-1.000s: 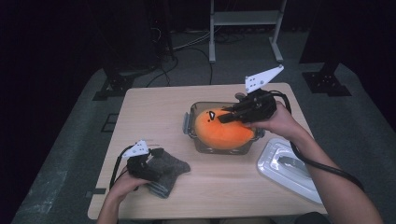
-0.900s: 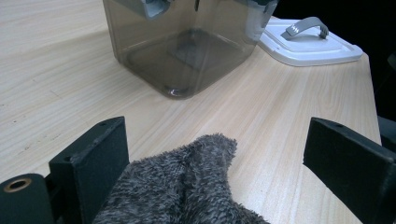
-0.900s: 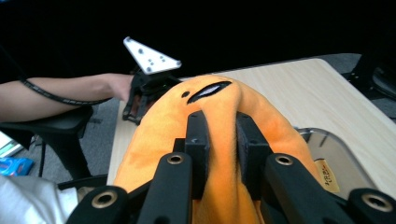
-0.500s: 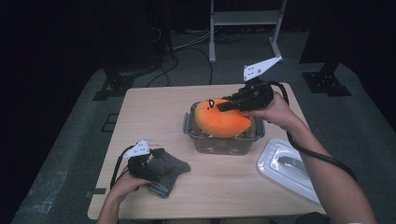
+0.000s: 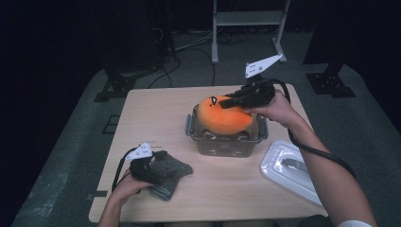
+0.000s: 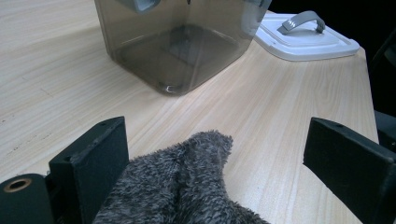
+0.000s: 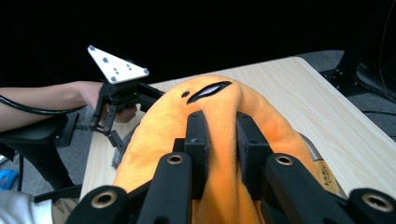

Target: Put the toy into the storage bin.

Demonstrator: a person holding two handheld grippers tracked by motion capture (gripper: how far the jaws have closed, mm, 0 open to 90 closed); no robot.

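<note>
Right tool point(image 5: 232, 101) pinches the orange plush point(image 5: 222, 117) over the clear container point(image 5: 227, 142); left tool point(image 5: 158, 165), at seven o'clock, gapes wide over the grey cloth point(image 5: 170, 172).

A: How is the high view lit?
B: The table point(image 5: 156, 118) is lit from above; the floor and backgrd are left near black. A soft shadow is cast under the clear container point(image 5: 227, 142).

A: Any glare?
B: Mild shine is seen on the white lid point(image 6: 306, 39) — nothing blown out.

A: Sharpness?
B: The high view is soft and grainy. In the right gripper view the orange plush point(image 7: 219, 116) is rendered crisp and bright; edges are bent slightly — wide-angle lens.
</note>
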